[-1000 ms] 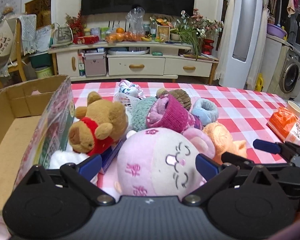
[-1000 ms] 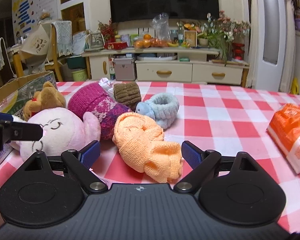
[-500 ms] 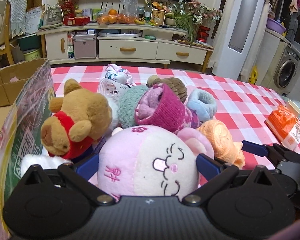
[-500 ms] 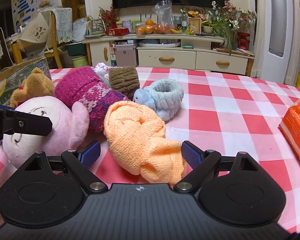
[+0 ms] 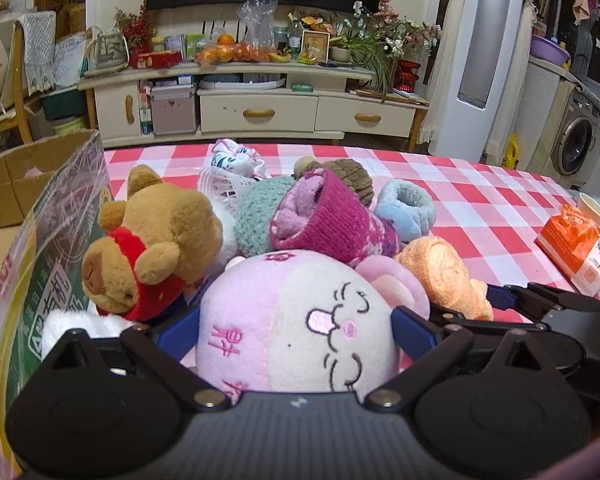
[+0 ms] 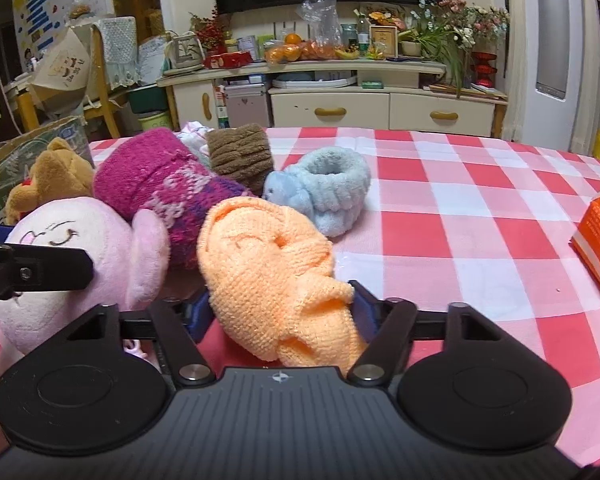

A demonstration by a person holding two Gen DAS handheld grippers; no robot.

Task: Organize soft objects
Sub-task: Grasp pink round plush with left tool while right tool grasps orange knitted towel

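A heap of soft things lies on the red-checked tablecloth (image 6: 460, 216). A round pink plush toy (image 5: 300, 320) fills my left gripper (image 5: 296, 332); its jaws are closing and both blue pads touch the toy's sides. One left finger (image 6: 40, 268) crosses that toy in the right wrist view. My right gripper (image 6: 280, 312) is closing too, its pads pressing a rolled orange knitted cloth (image 6: 268, 264). Behind them lie a brown teddy bear (image 5: 156, 232), a magenta knitted sock (image 5: 328, 224), a light blue fluffy piece (image 5: 408, 208) and a brown knitted roll (image 6: 240, 152).
An open cardboard box (image 5: 4, 184) stands at the left, right beside the bear. An orange packet (image 5: 576, 252) and a paper cup (image 5: 594, 204) sit at the table's right edge. Bare checked cloth stretches across the right half. A TV cabinet stands beyond the table.
Both grippers have come forward and slightly down over their things. The right jaws narrowed from wide open onto the orange cloth. The left jaws drew in a little against the pink toy.
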